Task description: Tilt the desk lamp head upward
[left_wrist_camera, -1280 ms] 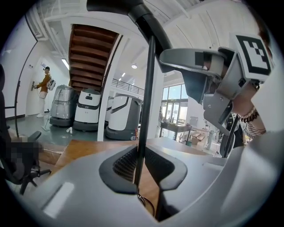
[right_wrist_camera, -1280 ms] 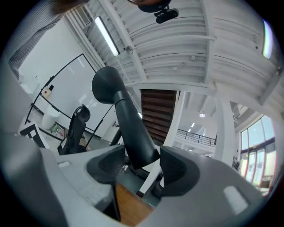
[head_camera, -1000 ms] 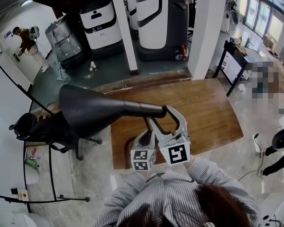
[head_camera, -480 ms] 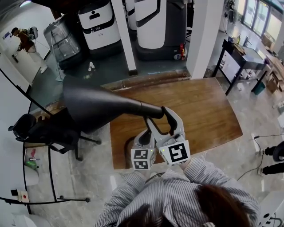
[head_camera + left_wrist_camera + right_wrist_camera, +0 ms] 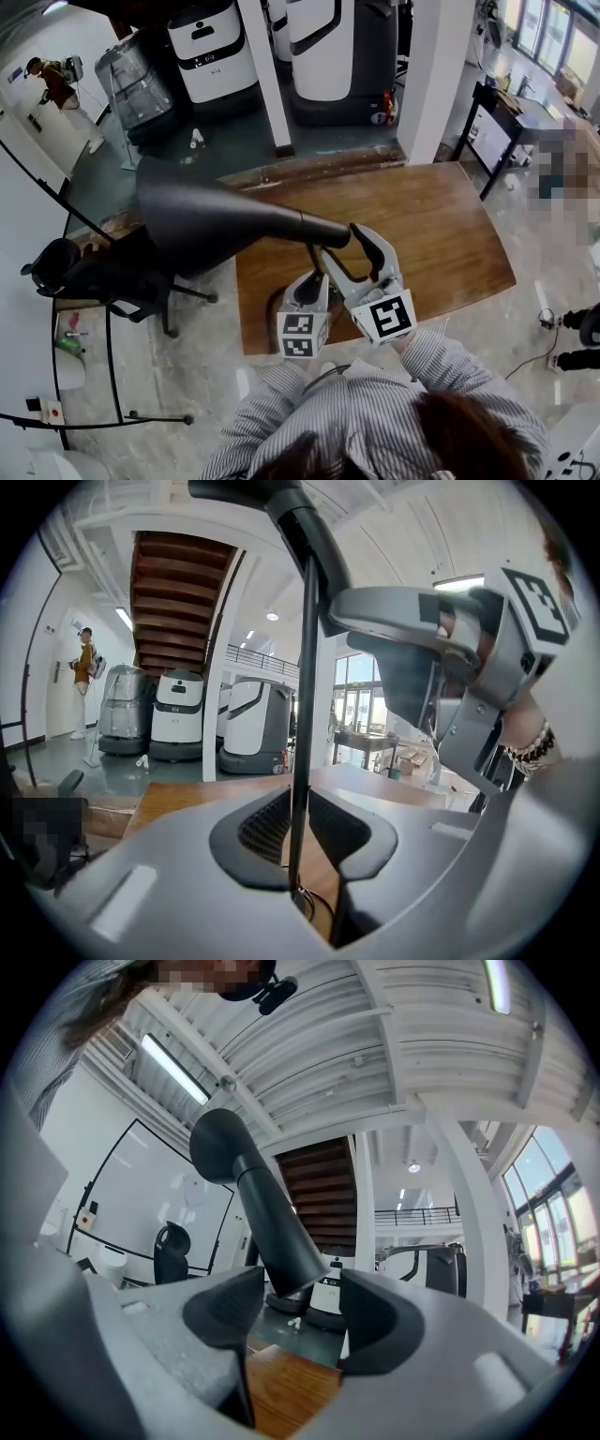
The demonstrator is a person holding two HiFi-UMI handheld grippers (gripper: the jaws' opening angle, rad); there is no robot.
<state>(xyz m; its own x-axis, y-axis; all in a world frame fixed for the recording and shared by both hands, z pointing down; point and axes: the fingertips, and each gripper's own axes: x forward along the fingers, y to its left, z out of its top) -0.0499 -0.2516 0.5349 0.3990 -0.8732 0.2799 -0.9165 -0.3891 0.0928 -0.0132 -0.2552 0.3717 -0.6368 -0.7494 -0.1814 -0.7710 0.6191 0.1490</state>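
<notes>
A black desk lamp stands near the front left of the wooden table (image 5: 441, 234). Its cone-shaped head (image 5: 206, 225) reaches out to the left past the table edge. My left gripper (image 5: 309, 286) sits low at the thin stem (image 5: 302, 714). The stem runs between its jaws (image 5: 300, 832), which are opening, with a sliver of room on the right. My right gripper (image 5: 361, 246) is up at the narrow neck end of the head. In the right gripper view the neck (image 5: 281, 1241) comes down between the jaws (image 5: 302, 1312), which stand apart and clear of it.
A black office chair (image 5: 84, 272) stands below the lamp head, off the table's left side. Large white machines (image 5: 211, 47) and a white pillar (image 5: 267, 75) stand beyond the table. A dark side table (image 5: 497, 131) is at the right. A person (image 5: 52, 80) stands far off at the left.
My right gripper has slid a little to the right along the neck end and its marker cube has tilted. The lamp head sits slightly higher in the view. The left gripper stays at the stem.
</notes>
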